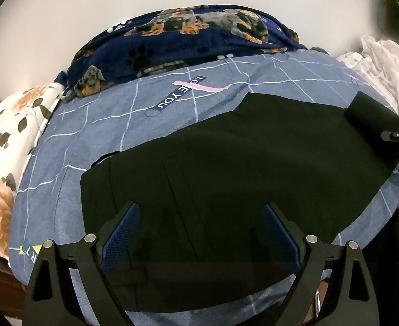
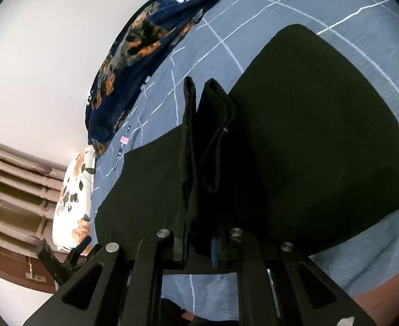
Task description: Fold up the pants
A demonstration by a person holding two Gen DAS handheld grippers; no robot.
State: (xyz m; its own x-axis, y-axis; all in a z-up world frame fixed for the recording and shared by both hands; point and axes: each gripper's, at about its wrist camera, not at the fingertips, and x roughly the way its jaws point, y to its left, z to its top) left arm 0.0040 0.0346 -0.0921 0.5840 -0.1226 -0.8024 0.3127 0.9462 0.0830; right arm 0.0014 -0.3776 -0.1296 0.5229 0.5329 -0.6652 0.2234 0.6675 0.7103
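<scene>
Black pants lie spread on a blue grid-patterned bed sheet. In the left wrist view my left gripper hovers open over the near end of the pants, with only flat cloth below its blue pads. At the right edge my right gripper holds a lifted end of the pants. In the right wrist view the right gripper is shut on the bunched hems, which stand up between its fingers. The rest of the pants stretches away beyond it. The left gripper shows at the lower left.
A navy dog-print blanket is heaped along the wall at the back of the bed. A floral pillow lies at the left, and white crumpled fabric at the far right. A brown slatted headboard stands beyond the pillow.
</scene>
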